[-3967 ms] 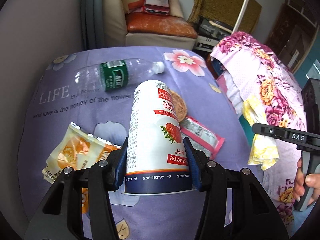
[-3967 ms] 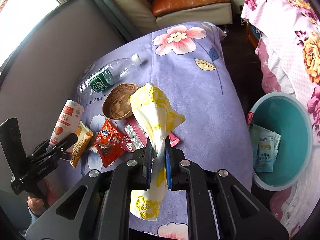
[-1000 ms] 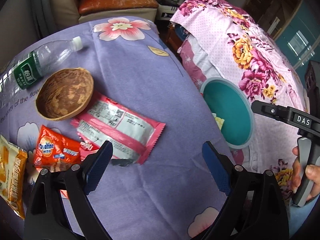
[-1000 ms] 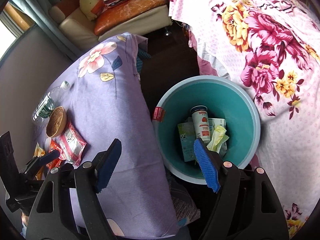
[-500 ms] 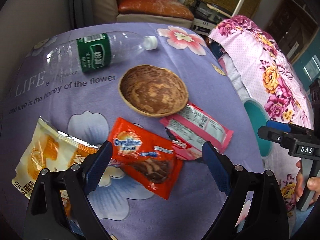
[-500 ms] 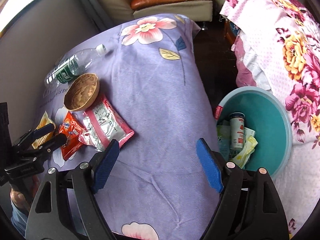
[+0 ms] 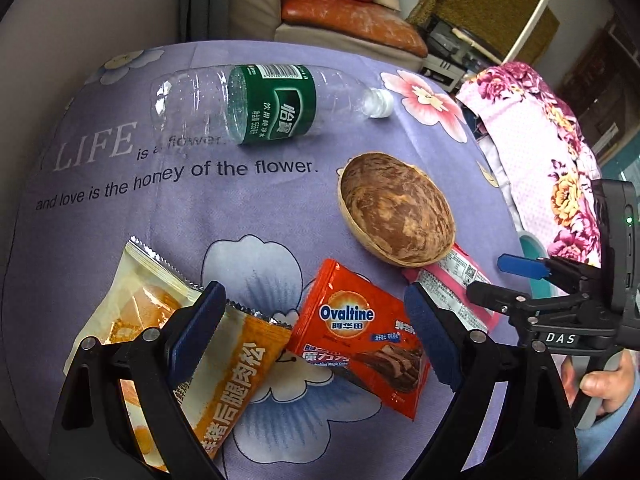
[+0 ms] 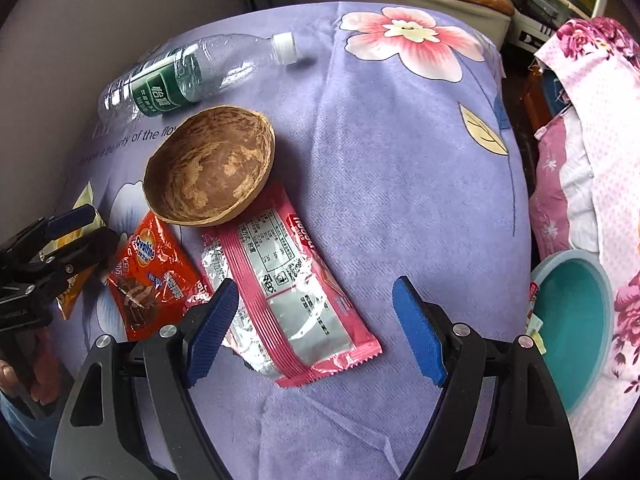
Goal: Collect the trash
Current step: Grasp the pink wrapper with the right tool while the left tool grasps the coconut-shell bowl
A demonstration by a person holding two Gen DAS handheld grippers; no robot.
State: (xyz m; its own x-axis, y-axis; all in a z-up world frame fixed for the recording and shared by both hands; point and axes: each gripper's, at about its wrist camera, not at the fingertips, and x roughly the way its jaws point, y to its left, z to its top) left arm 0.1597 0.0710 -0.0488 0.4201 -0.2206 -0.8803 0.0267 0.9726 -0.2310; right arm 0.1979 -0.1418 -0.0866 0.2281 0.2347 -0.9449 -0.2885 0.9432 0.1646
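Lavender floral cloth over the tabletop, bearing the remaining trash; left hand-held gripper with jaws spread wide and holding nothing, poised above the orange Ovaltine packet and the yellow-orange snack bag at the near left; right hand-held gripper likewise wide open and empty, poised over the pink-and-silver wafer wrapper, which lies flat just right of the Ovaltine packet; brown coconut-shell bowl resting on the far end of the wafer wrapper, hollow side up; clear plastic water bottle with green label, on its side at the far left, white cap pointing right; teal bin off the right edge of the tabletop, beside a pink floral bedspread; a hand grips the right tool's handle at the near right of the left wrist view.
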